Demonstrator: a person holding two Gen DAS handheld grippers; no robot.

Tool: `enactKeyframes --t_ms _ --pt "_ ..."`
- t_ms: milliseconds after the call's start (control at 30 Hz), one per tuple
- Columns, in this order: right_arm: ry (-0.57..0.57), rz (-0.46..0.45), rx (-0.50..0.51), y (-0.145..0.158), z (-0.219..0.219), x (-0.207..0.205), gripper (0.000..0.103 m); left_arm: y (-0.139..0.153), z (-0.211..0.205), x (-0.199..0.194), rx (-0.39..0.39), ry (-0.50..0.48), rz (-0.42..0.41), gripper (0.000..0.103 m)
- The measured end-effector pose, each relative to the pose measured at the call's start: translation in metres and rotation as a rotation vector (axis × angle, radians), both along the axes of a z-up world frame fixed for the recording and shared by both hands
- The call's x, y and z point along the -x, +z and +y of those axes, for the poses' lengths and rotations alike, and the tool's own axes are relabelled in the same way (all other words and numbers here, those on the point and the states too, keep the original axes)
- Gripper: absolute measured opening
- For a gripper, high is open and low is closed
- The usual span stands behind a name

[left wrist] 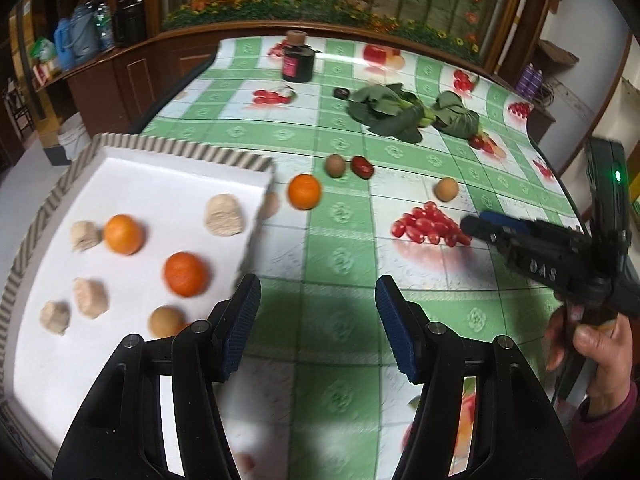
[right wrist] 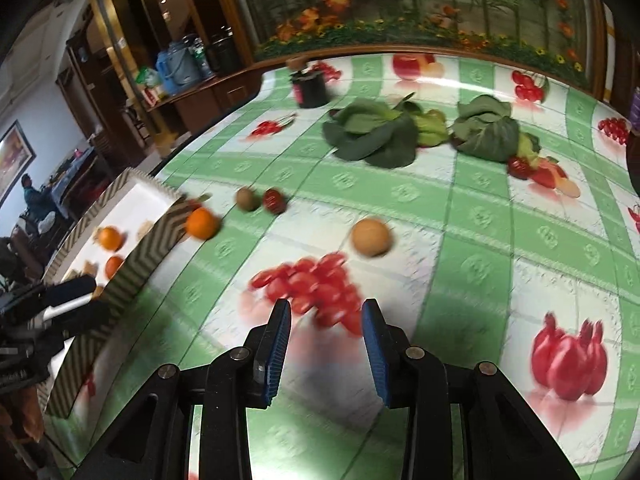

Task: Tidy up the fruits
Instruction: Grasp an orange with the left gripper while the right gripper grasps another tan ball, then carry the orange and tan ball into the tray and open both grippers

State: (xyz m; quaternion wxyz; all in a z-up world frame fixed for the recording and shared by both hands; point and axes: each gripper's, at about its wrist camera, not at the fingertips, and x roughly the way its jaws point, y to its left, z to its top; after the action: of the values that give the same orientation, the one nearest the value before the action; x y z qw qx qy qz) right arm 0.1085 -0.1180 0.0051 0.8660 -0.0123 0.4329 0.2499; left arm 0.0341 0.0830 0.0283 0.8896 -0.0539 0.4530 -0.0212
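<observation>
A white tray [left wrist: 132, 168] with a striped rim sits at the left and holds two oranges [left wrist: 123, 234], a brown round fruit [left wrist: 166, 321] and several pale lumps [left wrist: 223, 215]. On the tablecloth lie an orange [left wrist: 305, 191], a kiwi [left wrist: 335, 165], a red date [left wrist: 362, 167] and a tan round fruit [left wrist: 447, 189]. My left gripper [left wrist: 318, 324] is open and empty beside the tray's near corner. My right gripper [right wrist: 326, 350] is open and empty, low over the cloth, short of the tan fruit [right wrist: 371, 237]. It also shows in the left wrist view [left wrist: 472, 226].
Two leafy greens [left wrist: 384, 110] lie at the back, with a dark jar [left wrist: 298, 62] and a small dark cap [left wrist: 341, 93] behind them. The cloth carries printed fruit pictures, such as the red tomatoes [left wrist: 430, 224]. The table's edges run at left and right.
</observation>
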Motion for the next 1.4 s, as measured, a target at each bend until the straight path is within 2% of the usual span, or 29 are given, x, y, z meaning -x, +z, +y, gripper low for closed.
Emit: enactKeyframes --t_ms 200,400,533,733,833,933,967,1000,1033,1067,1400 --pt "-0.029 0.005 -0.008 -0.002 -0.003 -0.032 0.035 -0.010 -0.009 -0.029 0.001 -0.004 0.037 0.060" --pt "-0.009 0.009 0.035 -0.016 0.008 -0.058 0.035 -0.020 -0.012 -0.060 -0.010 0.002 0.065 0.060" --pt "-0.014 0.005 -0.018 -0.017 0.003 -0.063 0.029 -0.027 -0.011 -0.077 -0.029 0.022 0.079 0.060" --pt "0.000 0.011 -0.051 -0.018 -0.001 -0.062 0.029 -0.036 -0.006 -0.098 -0.029 0.035 0.101 0.060" --pt "0.004 0.007 -0.044 -0.018 0.000 -0.061 0.029 -0.037 -0.009 -0.107 -0.057 0.034 0.087 0.060" --pt "0.009 0.000 -0.038 -0.018 0.000 -0.060 0.029 -0.037 -0.009 -0.110 -0.047 0.020 0.061 0.060" --pt "0.010 0.002 -0.041 -0.018 0.000 -0.060 0.029 -0.037 -0.010 -0.110 -0.050 0.014 0.053 0.058" --pt "0.011 0.003 -0.042 -0.018 0.000 -0.060 0.029 -0.038 -0.010 -0.111 -0.054 0.011 0.049 0.043" --pt "0.011 0.003 -0.043 -0.018 0.000 -0.060 0.029 -0.040 -0.009 -0.112 -0.052 0.005 0.059 0.032" --pt "0.013 0.004 -0.043 -0.018 0.000 -0.059 0.029 -0.040 -0.009 -0.111 -0.065 0.005 0.053 0.030" --pt "0.019 0.022 -0.058 -0.008 -0.001 -0.037 0.029 -0.028 -0.007 -0.074 -0.031 -0.026 0.019 0.029"
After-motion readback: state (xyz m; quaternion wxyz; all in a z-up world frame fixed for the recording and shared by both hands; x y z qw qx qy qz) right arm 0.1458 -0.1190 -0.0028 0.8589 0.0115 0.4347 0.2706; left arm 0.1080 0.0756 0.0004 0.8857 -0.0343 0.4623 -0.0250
